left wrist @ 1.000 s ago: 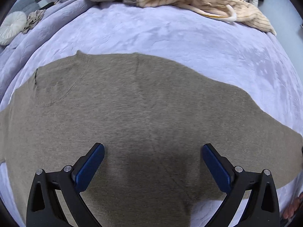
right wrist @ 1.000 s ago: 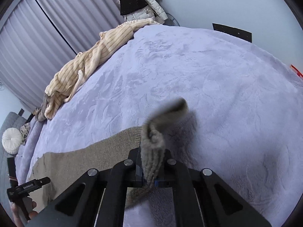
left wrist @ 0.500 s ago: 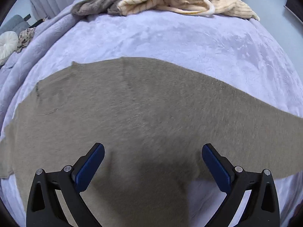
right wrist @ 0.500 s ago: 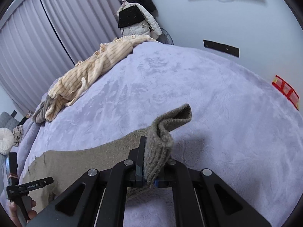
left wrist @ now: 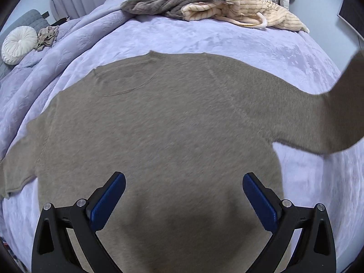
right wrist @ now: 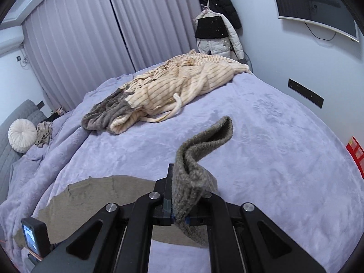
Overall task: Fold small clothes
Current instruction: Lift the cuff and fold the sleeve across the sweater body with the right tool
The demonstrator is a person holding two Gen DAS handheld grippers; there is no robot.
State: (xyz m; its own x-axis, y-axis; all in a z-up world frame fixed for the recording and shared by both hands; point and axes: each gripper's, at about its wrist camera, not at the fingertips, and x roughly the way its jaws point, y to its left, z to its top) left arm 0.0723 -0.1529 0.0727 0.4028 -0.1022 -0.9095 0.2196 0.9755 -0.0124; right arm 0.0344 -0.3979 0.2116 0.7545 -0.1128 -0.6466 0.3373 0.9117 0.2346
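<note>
A taupe knit sweater (left wrist: 163, 122) lies flat on the lavender bed (left wrist: 227, 38), neck toward the far side. My left gripper (left wrist: 182, 193) is open and empty, hovering over the sweater's lower body. My right gripper (right wrist: 179, 204) is shut on the sweater's right sleeve cuff (right wrist: 200, 159) and holds it lifted above the bed. In the left wrist view that sleeve (left wrist: 329, 113) rises off the bed at the right edge. The sweater body also shows in the right wrist view (right wrist: 95, 195).
A cream striped garment (right wrist: 182, 84) and a grey knit (right wrist: 104, 113) lie heaped at the bed's far side. A round white cushion (right wrist: 21, 135) and a beige cloth (right wrist: 43, 133) sit on a grey sofa to the left. Curtains and a hanging jacket (right wrist: 216, 29) stand behind.
My right gripper has lifted the sleeve cuff higher off the bed. My left gripper has drawn back from the sweater, which now shows more fully, and stays open.
</note>
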